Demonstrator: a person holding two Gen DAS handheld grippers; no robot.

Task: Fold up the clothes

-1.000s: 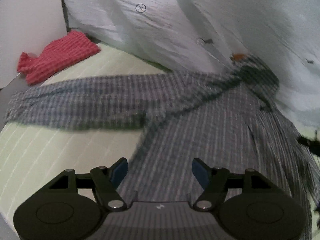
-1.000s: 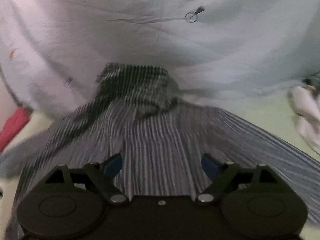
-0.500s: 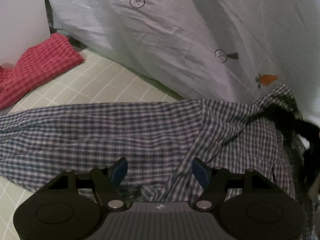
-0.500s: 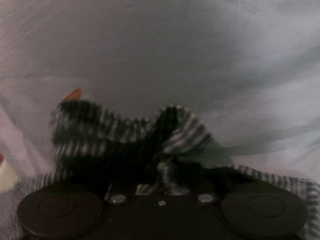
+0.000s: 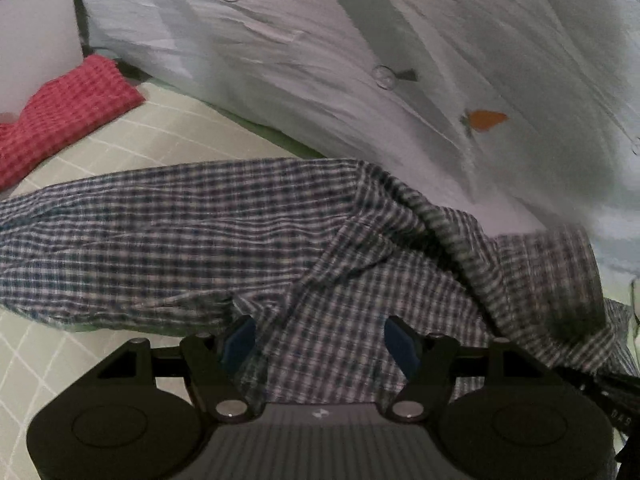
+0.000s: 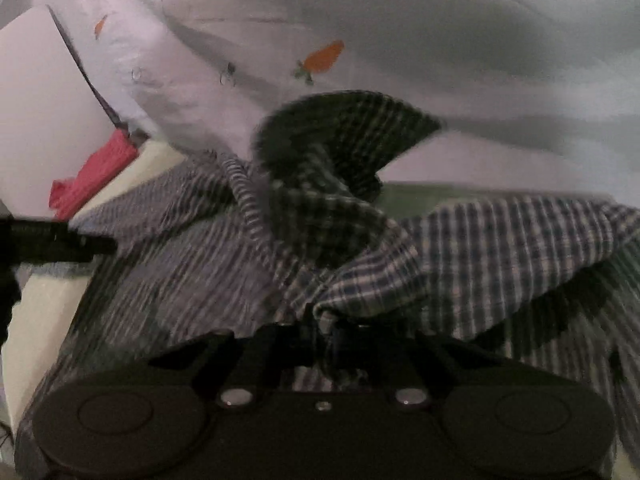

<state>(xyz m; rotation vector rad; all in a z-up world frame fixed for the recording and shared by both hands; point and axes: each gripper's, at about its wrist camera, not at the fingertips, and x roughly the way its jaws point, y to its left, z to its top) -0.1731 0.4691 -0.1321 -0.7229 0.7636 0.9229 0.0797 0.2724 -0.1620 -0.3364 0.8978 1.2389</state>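
Note:
A blue-and-white checked shirt (image 5: 200, 220) lies spread on the pale green gridded bed sheet (image 5: 52, 360), one sleeve stretched out to the left. My left gripper (image 5: 320, 340) is open, its blue pads either side of the shirt cloth near the sleeve seam. My right gripper (image 6: 324, 328) is shut on a bunched fold of the same shirt (image 6: 500, 248), near the collar (image 6: 340, 132), and holds it lifted above the bed. Its fingertips are buried in the cloth.
A white quilt with carrot prints (image 5: 360, 40) is heaped along the back of the bed and shows in the right wrist view (image 6: 440, 20) too. A red knitted garment (image 5: 60, 112) lies at the far left by a white wall (image 5: 32, 20).
My right gripper closed on the shirt near the collar and has lifted it. My left gripper moved in low over the shirt by the sleeve and stayed open.

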